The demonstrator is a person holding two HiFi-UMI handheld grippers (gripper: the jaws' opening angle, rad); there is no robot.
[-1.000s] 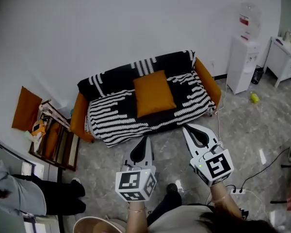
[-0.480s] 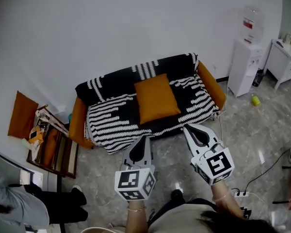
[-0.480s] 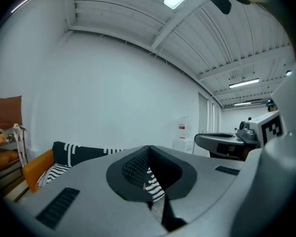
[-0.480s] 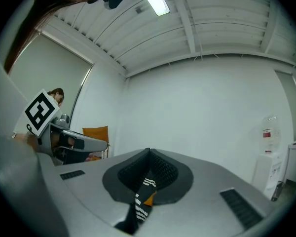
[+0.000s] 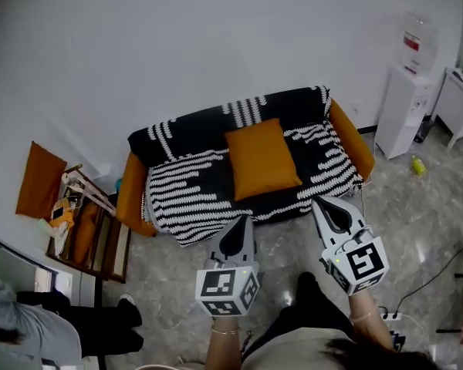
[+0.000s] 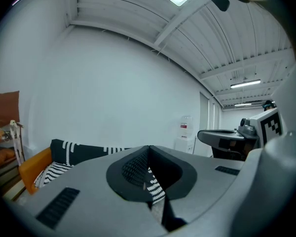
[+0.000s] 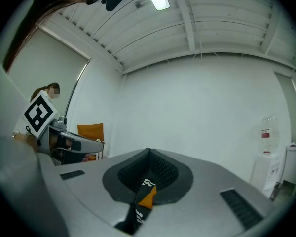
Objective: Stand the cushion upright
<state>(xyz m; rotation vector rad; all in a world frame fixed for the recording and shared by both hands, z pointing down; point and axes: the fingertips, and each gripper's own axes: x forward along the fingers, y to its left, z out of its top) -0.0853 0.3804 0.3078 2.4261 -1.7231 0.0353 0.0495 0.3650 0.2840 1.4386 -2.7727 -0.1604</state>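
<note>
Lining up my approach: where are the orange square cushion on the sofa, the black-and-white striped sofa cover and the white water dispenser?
Orange square cushion [image 5: 262, 159]: head view, centre of its face.
Striped sofa cover [image 5: 187, 193]: head view, seat area.
White water dispenser [image 5: 402, 116]: head view, cabinet front.

Count: 2 grippers (left gripper [image 5: 241, 223], right gripper [image 5: 322, 205]), 2 orange cushions (sofa cushion [image 5: 262, 159], wall cushion [image 5: 40, 179]), 1 sofa [image 5: 131, 195], 1 striped throw [image 5: 185, 191], 1 water dispenser [image 5: 405, 106], 1 yellow bottle [image 5: 418, 165].
</note>
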